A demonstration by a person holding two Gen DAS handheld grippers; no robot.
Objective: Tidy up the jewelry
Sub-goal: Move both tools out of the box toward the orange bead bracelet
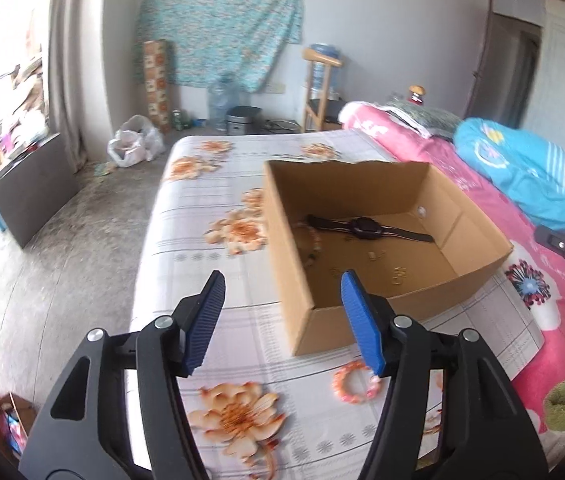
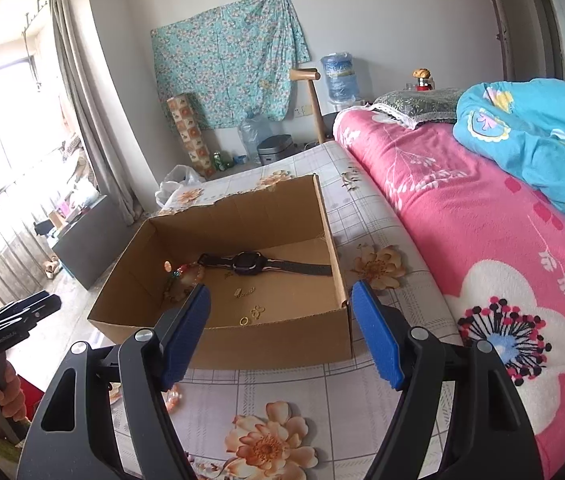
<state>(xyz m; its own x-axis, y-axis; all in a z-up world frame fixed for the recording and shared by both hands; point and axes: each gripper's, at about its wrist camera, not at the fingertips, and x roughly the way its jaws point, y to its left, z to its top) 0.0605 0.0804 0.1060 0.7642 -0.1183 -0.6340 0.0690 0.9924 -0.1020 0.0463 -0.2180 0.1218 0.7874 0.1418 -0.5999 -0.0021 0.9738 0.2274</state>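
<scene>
**Both jaws wide over the bed, one pink bracelet outside the box**

Left gripper (image 1: pixel 282 320) held above the flowered bed sheet (image 1: pixel 202 208), jaws spread wide, nothing between the blue pads (image 1: pixel 208 320). Right gripper (image 2: pixel 280 330) likewise spread wide and empty, poised just short of the near wall of the cardboard box (image 2: pixel 242 344).

Open box resting on the sheet, seen in the left wrist view at about 1 o'clock from the left gripper. Inside, on the box floor:

- black watch (image 2: pixel 248 263) lying flat with its strap stretched out, toward the far wall
- beaded bracelet (image 2: pixel 182 276) at 9 o'clock from the watch, close to the left wall, touching the strap end or just beside it, hard to tell which
- small gold pieces (image 2: pixel 252 314) scattered at 6 o'clock from the watch, near the front wall, among them a gold ring (image 2: pixel 243 321)

Outside the box, a pink bracelet (image 1: pixel 356 384) lying flat on the sheet, at 6 o'clock from the box's near corner in the left wrist view, partly hidden behind the right-hand pad of the left gripper. Same bracelet only just visible in the right wrist view behind that gripper's left finger.

Pink flowered blanket (image 2: pixel 462 220) alongside the sheet at 3 o'clock from the box, with a blue quilt (image 2: pixel 534 136) bundled on top at 1 o'clock. Water jug (image 2: pixel 338 76) and a green patterned cloth (image 2: pixel 230 68) on the far wall at 12 o'clock.
</scene>
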